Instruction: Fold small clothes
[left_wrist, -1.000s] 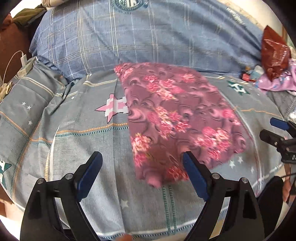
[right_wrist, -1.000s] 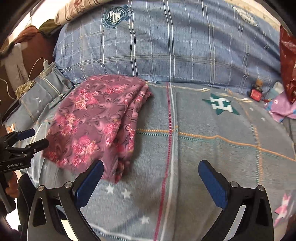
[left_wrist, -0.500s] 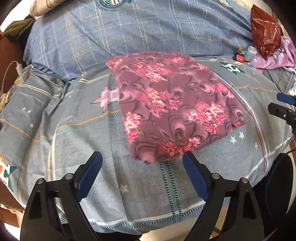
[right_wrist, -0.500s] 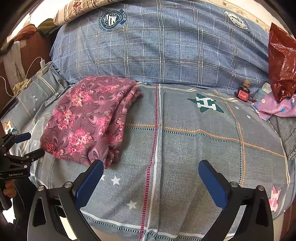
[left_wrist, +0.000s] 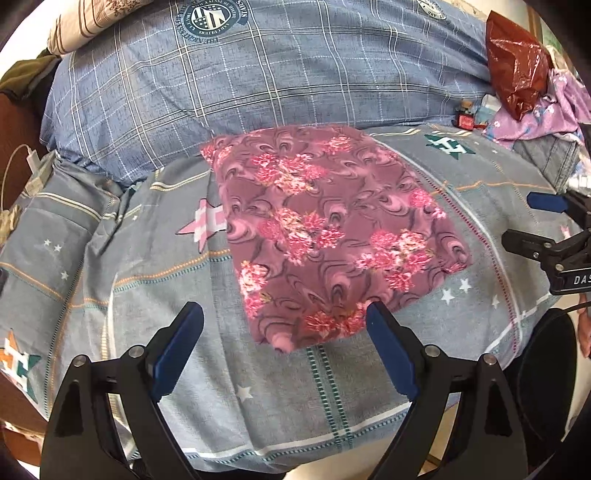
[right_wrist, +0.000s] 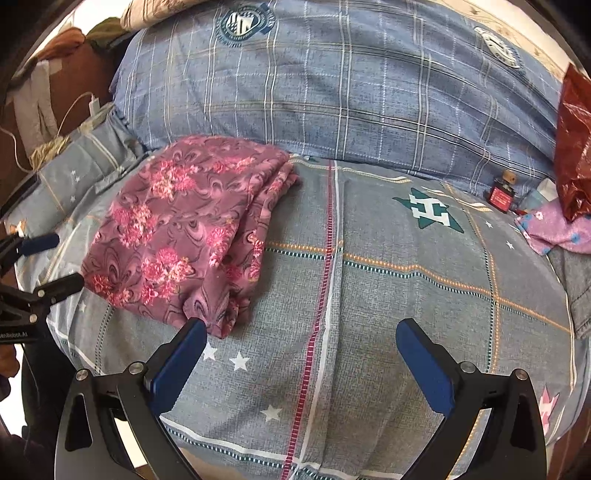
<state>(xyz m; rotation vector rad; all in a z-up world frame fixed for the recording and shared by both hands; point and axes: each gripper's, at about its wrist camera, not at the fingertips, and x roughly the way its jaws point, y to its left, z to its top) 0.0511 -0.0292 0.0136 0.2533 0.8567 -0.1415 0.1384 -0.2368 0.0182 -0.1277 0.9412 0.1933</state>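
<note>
A small plum garment with pink flowers (left_wrist: 332, 229) lies folded into a rough rectangle on the grey patterned bedsheet (left_wrist: 147, 295). In the right wrist view the same garment (right_wrist: 184, 229) shows stacked layers along its right edge. My left gripper (left_wrist: 284, 321) is open, hovering just short of the garment's near edge, nothing between its blue pads. My right gripper (right_wrist: 301, 336) is open too, over bare sheet to the right of the garment's near corner. Each gripper shows at the edge of the other's view: the right gripper (left_wrist: 528, 218) and the left gripper (right_wrist: 51, 258), both with jaws apart.
A blue checked quilt (left_wrist: 277, 74) is bunched behind the garment. At the far right lie a red plastic bag (left_wrist: 517, 62), a purple floral cloth (right_wrist: 546, 229) and a small red box (right_wrist: 500, 195). A charger and cable (right_wrist: 92, 107) hang at the left.
Both views have drawn back from the bed, so the near edge of the mattress now shows. The garment lies settled and flat; its blur from a second ago is gone.
</note>
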